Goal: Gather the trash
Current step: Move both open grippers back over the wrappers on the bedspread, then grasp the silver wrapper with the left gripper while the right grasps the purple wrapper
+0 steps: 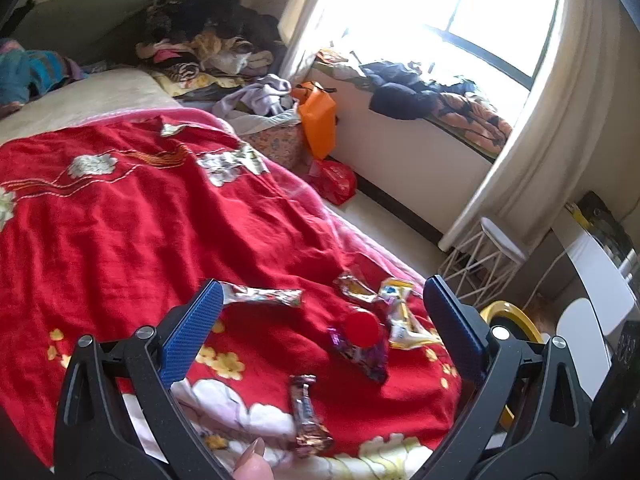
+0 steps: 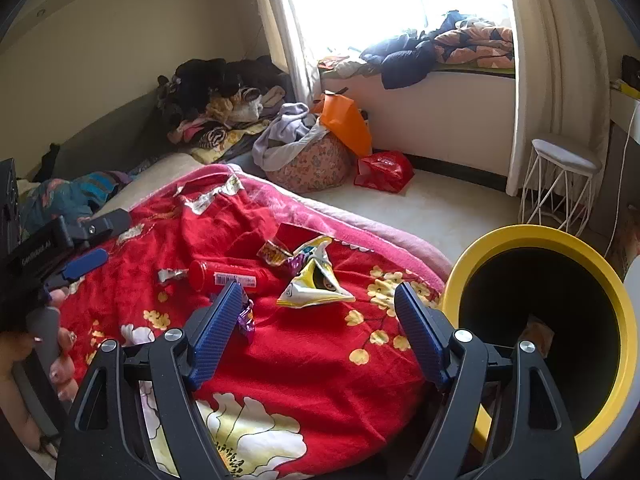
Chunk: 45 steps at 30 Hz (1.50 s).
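Trash of crinkled foil wrappers (image 2: 316,284) and a smooth red plastic tube (image 2: 228,275) lies on the bed's red floral blanket (image 2: 320,360) beside the round yellow-rimmed bin (image 2: 540,236), while the ribbed blue fingers (image 1: 192,332) of the left gripper (image 1: 324,304) and of the right gripper (image 2: 316,304) gape wide and empty.

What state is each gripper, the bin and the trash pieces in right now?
left gripper: open, empty.
right gripper: open, empty.
yellow bin: open-topped, something inside.
red tube: lying flat on blanket.
yellow-white wrapper: crumpled, torn open.
brown wrapper: lying flat.

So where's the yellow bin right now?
In the right wrist view the yellow bin stands on the floor at the right, against the bed's edge beside the red blanket.
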Available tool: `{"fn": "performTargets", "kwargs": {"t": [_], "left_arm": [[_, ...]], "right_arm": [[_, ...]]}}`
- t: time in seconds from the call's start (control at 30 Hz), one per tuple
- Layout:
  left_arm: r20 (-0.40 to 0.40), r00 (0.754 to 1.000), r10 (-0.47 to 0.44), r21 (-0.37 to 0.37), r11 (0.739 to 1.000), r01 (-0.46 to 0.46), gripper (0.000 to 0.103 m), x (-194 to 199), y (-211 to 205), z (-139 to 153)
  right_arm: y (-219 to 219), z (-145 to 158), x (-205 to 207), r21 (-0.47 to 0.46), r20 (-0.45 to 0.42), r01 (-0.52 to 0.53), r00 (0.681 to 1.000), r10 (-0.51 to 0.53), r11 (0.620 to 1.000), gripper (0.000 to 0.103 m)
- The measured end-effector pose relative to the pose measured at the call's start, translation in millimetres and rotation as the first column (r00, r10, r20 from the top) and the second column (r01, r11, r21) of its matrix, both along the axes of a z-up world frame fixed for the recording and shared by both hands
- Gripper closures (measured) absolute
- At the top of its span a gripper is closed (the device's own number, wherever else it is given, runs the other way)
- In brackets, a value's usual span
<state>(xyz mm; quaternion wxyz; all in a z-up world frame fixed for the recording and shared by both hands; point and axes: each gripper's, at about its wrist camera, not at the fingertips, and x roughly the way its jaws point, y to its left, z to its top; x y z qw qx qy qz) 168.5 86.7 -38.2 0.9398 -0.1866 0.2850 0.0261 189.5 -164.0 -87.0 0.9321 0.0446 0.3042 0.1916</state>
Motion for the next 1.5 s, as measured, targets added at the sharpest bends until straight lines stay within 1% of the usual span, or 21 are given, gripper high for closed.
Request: {"fn": "performTargets", "kwargs": {"t": [0.1, 0.23, 0.43, 0.63, 0.73, 0.8, 0.83, 0.87, 0.9, 0.97, 1.0, 1.03, 1.07, 1.13, 1.17, 1.2, 1.27, 1.33, 1.37, 1.43, 1.5], "left_arm": [[-0.003, 1.000, 0.029, -0.007, 1.000, -0.029, 0.011, 0.5, 12.2, -2.7], [-0.028, 0.997, 0.072, -0.019, 0.997, -0.073, 0.011, 3.9, 30.3, -12.0], [-0.085, 0.989, 0.119, -0.042, 0.992, -0.123, 0.011, 9.0, 54.4, -32.4], [-0.136, 0.980, 0.142, -0.082, 0.985, -0.154, 0.011, 17.1, 73.3, -51.6], [-0.154, 0.979, 0.130, -0.109, 0.983, -0.148, 0.011, 24.2, 80.3, -60.3], [-0.164, 0.979, 0.125, -0.112, 0.983, -0.144, 0.011, 29.3, 82.0, -64.2], [-0.172, 0.977, 0.122, -0.118, 0.983, -0.143, 0.011, 32.4, 82.3, -66.7], [-0.179, 0.977, 0.116, -0.128, 0.982, -0.140, 0.011, 35.4, 82.3, -69.1], [-0.182, 0.977, 0.111, -0.132, 0.982, -0.136, 0.011, 37.4, 82.0, -71.1], [-0.196, 0.976, 0.099, -0.132, 0.983, -0.126, 0.012, 42.5, 80.0, -75.6], [-0.209, 0.974, 0.093, -0.133, 0.983, -0.123, 0.018, 45.3, 78.5, -79.3], [-0.217, 0.972, 0.090, -0.138, 0.983, -0.121, 0.024, 46.4, 77.5, -81.1], [-0.225, 0.970, 0.087, -0.143, 0.982, -0.121, 0.027, 47.9, 77.3, -83.4], [-0.238, 0.968, 0.085, -0.146, 0.982, -0.122, 0.039, 49.0, 74.8, -87.3], [-0.241, 0.967, 0.085, -0.145, 0.982, -0.122, 0.043, 49.2, 73.9, -88.1], [-0.242, 0.967, 0.079, -0.150, 0.982, -0.118, 0.049, 48.9, 72.7, -88.4], [-0.239, 0.968, 0.073, -0.158, 0.981, -0.113, 0.056, 47.4, 70.2, -86.9], [-0.234, 0.970, 0.066, -0.157, 0.982, -0.104, 0.068, 48.7, 66.2, -85.5], [-0.231, 0.971, 0.055, -0.158, 0.983, -0.093, 0.073, 47.9, 63.8, -84.2], [-0.230, 0.973, 0.034, -0.164, 0.984, -0.073, 0.088, 48.9, 60.7, -83.2], [-0.227, 0.974, 0.015, -0.167, 0.985, -0.054, 0.095, 49.0, 56.9, -82.1]], "right_arm": [[6.1, -3.2, 3.2, -0.011, -0.009, -0.013, 1.000, 0.013, 1.000, 0.027], [17.7, -11.6, 10.3, -0.035, -0.031, -0.049, 0.998, 0.048, 0.998, 0.027], [40.3, -29.3, 23.6, -0.028, -0.101, -0.118, 0.988, 0.115, 0.993, 0.028], [64.7, -46.6, 35.0, -0.031, -0.165, -0.186, 0.970, 0.179, 0.982, 0.035], [75.1, -55.5, 40.6, -0.032, -0.190, -0.209, 0.961, 0.199, 0.977, 0.038], [80.3, -61.2, 44.7, -0.028, -0.211, -0.222, 0.955, 0.211, 0.975, 0.042], [81.7, -63.3, 46.6, -0.022, -0.222, -0.227, 0.951, 0.217, 0.974, 0.047], [82.7, -64.8, 47.9, -0.013, -0.230, -0.234, 0.947, 0.225, 0.972, 0.055], [82.6, -65.8, 49.3, 0.002, -0.238, -0.243, 0.942, 0.236, 0.970, 0.059], [81.3, -66.0, 49.5, 0.023, -0.242, -0.256, 0.936, 0.254, 0.966, 0.076], [80.5, -65.4, 48.9, 0.033, -0.241, -0.262, 0.935, 0.262, 0.965, 0.080], [80.1, -64.6, 48.2, 0.039, -0.241, -0.268, 0.933, 0.269, 0.963, 0.087], [79.9, -63.5, 47.0, 0.041, -0.240, -0.272, 0.931, 0.274, 0.961, 0.087], [78.7, -60.8, 42.3, 0.042, -0.229, -0.283, 0.931, 0.285, 0.958, 0.087], [77.6, -59.5, 40.5, 0.044, -0.226, -0.286, 0.930, 0.288, 0.957, 0.087], [76.2, -57.6, 38.4, 0.050, -0.224, -0.291, 0.929, 0.294, 0.955, 0.087], [73.0, -55.0, 34.8, 0.061, -0.220, -0.297, 0.927, 0.303, 0.953, 0.088], [70.1, -52.6, 31.3, 0.063, -0.217, -0.300, 0.927, 0.306, 0.952, 0.088], [68.4, -51.7, 30.6, 0.065, -0.216, -0.299, 0.927, 0.306, 0.952, 0.088], [65.3, -50.0, 28.4, 0.068, -0.215, -0.297, 0.928, 0.304, 0.953, 0.088], [61.6, -47.2, 25.7, 0.071, -0.208, -0.294, 0.930, 0.302, 0.953, 0.088]]}}
